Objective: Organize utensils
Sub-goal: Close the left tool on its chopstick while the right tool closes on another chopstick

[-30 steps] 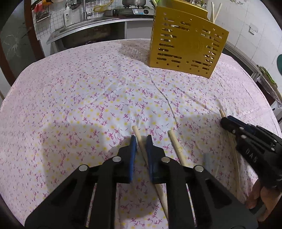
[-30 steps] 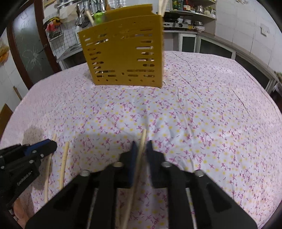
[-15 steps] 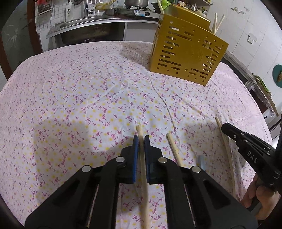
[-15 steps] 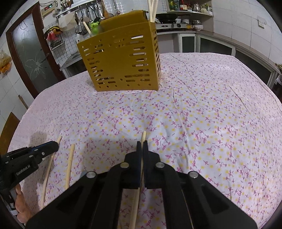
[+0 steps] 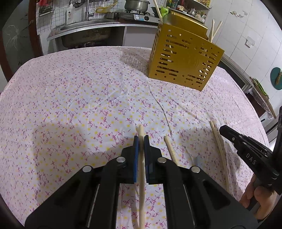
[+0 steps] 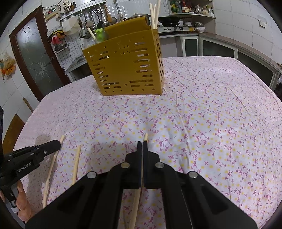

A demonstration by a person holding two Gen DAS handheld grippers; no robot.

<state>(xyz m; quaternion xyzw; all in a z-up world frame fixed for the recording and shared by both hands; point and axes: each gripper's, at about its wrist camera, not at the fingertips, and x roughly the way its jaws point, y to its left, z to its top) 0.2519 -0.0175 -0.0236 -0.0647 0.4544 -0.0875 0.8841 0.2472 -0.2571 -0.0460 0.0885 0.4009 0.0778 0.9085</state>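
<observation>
Both grippers clamp a chopstick, ready to lift toward the holder.

Left gripper (image 5: 140,141) jaws pinch one pale wooden chopstick (image 5: 141,169); right gripper (image 6: 142,146) jaws pinch another (image 6: 136,202). One loose chopstick (image 5: 170,148) lies between on the floral-cloth counter (image 5: 70,105). Best lift level, then tip upright over the perforated yellow holder (image 6: 126,70), where three chopsticks (image 6: 154,13) stand.

The left gripper (image 5: 140,139) is clamping a wooden chopstick (image 5: 141,169) between its blue-padded jaws, above the floral cloth (image 5: 79,98) covering the bench. A second chopstick (image 5: 170,149) is lying just beside it, and a third (image 5: 219,149) is lying by the right gripper (image 5: 229,132). The yellow slotted holder (image 5: 185,59) is standing well apart, chopsticks sticking up from it.
</observation>
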